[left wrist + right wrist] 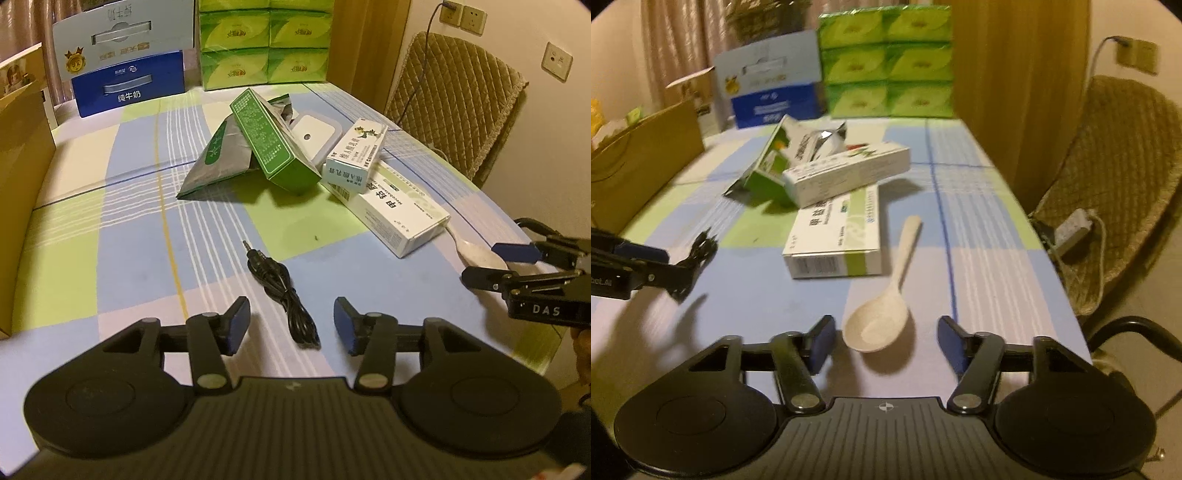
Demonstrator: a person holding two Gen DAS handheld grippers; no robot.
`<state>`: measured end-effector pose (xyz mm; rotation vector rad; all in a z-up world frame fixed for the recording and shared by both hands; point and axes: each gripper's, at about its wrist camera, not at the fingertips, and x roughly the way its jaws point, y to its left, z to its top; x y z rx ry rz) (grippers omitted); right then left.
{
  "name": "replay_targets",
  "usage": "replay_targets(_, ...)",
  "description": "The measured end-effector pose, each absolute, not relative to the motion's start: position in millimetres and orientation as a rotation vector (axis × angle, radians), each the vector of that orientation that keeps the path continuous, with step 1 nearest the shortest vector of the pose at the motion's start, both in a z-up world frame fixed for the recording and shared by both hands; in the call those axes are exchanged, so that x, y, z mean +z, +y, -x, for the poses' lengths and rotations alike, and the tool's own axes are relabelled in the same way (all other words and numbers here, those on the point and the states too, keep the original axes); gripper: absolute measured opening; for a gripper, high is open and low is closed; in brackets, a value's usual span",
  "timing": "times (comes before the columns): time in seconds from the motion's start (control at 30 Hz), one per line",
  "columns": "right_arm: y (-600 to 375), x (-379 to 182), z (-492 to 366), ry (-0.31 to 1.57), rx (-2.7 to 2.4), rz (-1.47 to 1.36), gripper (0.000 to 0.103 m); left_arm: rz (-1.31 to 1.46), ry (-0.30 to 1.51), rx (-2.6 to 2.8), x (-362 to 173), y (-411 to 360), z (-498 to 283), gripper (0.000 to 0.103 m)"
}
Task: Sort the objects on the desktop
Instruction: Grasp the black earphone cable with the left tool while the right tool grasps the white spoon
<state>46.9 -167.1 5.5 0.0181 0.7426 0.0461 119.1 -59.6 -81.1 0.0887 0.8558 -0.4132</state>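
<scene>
A coiled black audio cable [284, 291] lies on the checked tablecloth, its near end between the fingers of my left gripper [291, 326], which stands open without touching it. A beige spoon [886, 306] lies with its bowl between the fingers of my right gripper [886, 341], also open and clear of it. Behind them is a pile: a green box [275, 144] leaning on a foil pouch [218, 158], a small white box [356, 147], a long white box [399, 218] and a white lidded container [317, 134]. In the left wrist view the right gripper [495, 264] hovers over the spoon [476, 253].
Green tissue packs [264, 44] and blue-and-white milk cartons [127, 61] stand along the table's far edge. A brown cardboard box [22, 177] stands at the left. A padded chair [1115, 177] with a charger on its seat stands beside the table's right edge.
</scene>
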Motion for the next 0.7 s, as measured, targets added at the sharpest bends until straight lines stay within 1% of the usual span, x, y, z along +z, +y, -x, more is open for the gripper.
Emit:
replay_targets(0.07, -168, 4, -45, 0.719, 0.027, -0.02, 0.041, -0.082, 0.86, -0.41, -82, -61, -121, 0.045)
replay_targets(0.1, -168, 4, -44, 0.712, 0.021, -0.019, 0.037, -0.081, 0.861, -0.409, -83, -62, -121, 0.045)
replay_targets(0.13, -168, 4, -44, 0.705, 0.013, -0.016, 0.028, -0.082, 0.861, -0.406, -84, -63, -122, 0.045)
replay_targets(0.17, -168, 4, -43, 0.7, 0.005, -0.012, 0.025, -0.084, 0.862, -0.406, -85, -65, -123, 0.045)
replay_targets(0.3, -169, 4, -44, 0.698, 0.01, -0.008, 0.024, -0.082, 0.882, -0.391, -90, -67, -126, 0.044)
replay_targets(0.43, -170, 4, -44, 0.703, 0.018, -0.003, 0.024, -0.094, 0.882, -0.383, -92, -70, -129, 0.04)
replay_targets(0.47, -169, 4, -44, 0.704, 0.019, -0.002, 0.024, -0.098, 0.88, -0.381, -93, -71, -130, 0.032)
replay_targets(0.5, -169, 5, -44, 0.706, 0.019, -0.002, 0.024, -0.107, 0.876, -0.375, -93, -72, -130, 0.027)
replay_targets(0.53, -169, 5, -44, 0.708, 0.018, -0.002, 0.024, -0.11, 0.876, -0.371, -93, -72, -131, 0.018)
replay_targets(0.57, -169, 5, -43, 0.71, 0.015, 0.0, 0.024, -0.106, 0.879, -0.368, -92, -71, -132, 0.013)
replay_targets(0.7, -172, 7, -40, 0.714, 0.008, -0.006, 0.023, -0.115, 0.882, -0.378, -91, -68, -129, 0.011)
